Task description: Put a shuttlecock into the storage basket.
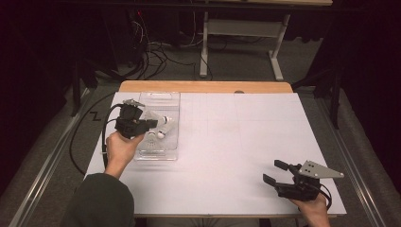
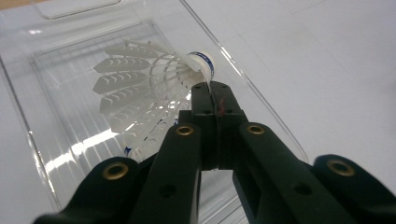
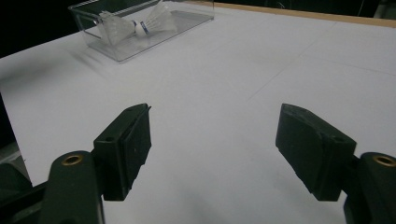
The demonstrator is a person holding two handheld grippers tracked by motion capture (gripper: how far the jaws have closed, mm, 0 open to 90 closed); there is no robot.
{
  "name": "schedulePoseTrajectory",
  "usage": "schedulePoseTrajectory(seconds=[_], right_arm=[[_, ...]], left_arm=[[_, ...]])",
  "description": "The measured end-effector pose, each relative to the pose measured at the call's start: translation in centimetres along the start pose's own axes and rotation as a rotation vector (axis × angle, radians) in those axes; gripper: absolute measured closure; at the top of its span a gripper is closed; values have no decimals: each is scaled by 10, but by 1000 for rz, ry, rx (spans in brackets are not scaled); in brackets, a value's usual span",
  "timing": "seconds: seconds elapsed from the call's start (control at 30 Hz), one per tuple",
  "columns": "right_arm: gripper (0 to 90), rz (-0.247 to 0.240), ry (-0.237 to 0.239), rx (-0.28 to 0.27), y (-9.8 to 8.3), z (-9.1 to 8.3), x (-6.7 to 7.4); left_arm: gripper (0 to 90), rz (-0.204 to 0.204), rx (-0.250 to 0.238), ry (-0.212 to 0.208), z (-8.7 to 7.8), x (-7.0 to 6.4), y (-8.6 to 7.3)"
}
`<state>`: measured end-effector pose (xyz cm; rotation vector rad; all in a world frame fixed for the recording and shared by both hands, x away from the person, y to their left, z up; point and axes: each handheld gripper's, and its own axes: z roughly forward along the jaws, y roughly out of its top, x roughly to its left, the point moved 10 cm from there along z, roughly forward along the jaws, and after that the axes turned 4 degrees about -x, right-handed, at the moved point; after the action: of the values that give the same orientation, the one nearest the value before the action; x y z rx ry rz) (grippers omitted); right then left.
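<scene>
White paper covered the table (image 1: pixel 227 142), whose wooden far edge showed beyond it, with a dim floor of cables and frame legs behind. Toward the table's far left corner sat a clear plastic tray (image 1: pixel 166 97), long side running away from the person. Two white feathered shuttlecocks lay inside it. In the high view one shuttlecock (image 1: pixel 163 121) lay with its cork toward the tray's right wall, and a second shuttlecock (image 1: pixel 151 139) lay nearer the person, its skirt fanned toward the near end.

From the tray's left side the left claw (image 1: pixel 150 124), held in the person's left hand (image 1: pixel 120 149), reached in over the rim. In the left gripper view its jaws were clenched flat together, pad against pad. Its tips (image 2: pixel 215 93) sat right at the blue-banded cork of a shuttlecock (image 2: pixel 140 79); a thin white sliver ran down between the tips, but whether it was pinched could not be told.

At the near right corner the right claw (image 1: pixel 275 172) rested low over bare paper, well apart from the tray. Its jaws stood wide and released, with nothing between them. In the right gripper view the tray (image 3: pixel 121 46) and both shuttlecocks appeared far off, beyond the right claw (image 3: pixel 215 140).
</scene>
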<state>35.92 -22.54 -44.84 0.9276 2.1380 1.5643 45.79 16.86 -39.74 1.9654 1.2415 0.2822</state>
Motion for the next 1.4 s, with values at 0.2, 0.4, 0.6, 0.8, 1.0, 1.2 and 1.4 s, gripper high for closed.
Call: schedulePoseTrajectory(seconds=[0.2,0.4,0.6,0.8,1.0,1.2,1.4], right_arm=[[271,0,1,2,0,1,0],[271,1,3,1,0,1,0],[271,1,4,0,0,1,0],[270,1,6,1,0,1,0],[270,2,5,-1,0,1,0],[271,2,6,-1,0,1,0],[271,2,6,-2,0,0,1]], left_arm=[[900,-27,7,20,2,9,-2],[900,-44,18,32,7,15,-3],[899,-52,29,46,11,17,-4],[898,-58,47,61,15,20,-6],[898,-65,63,92,18,26,-8],[897,-72,69,106,20,29,-10],[894,-68,69,118,21,31,-10]])
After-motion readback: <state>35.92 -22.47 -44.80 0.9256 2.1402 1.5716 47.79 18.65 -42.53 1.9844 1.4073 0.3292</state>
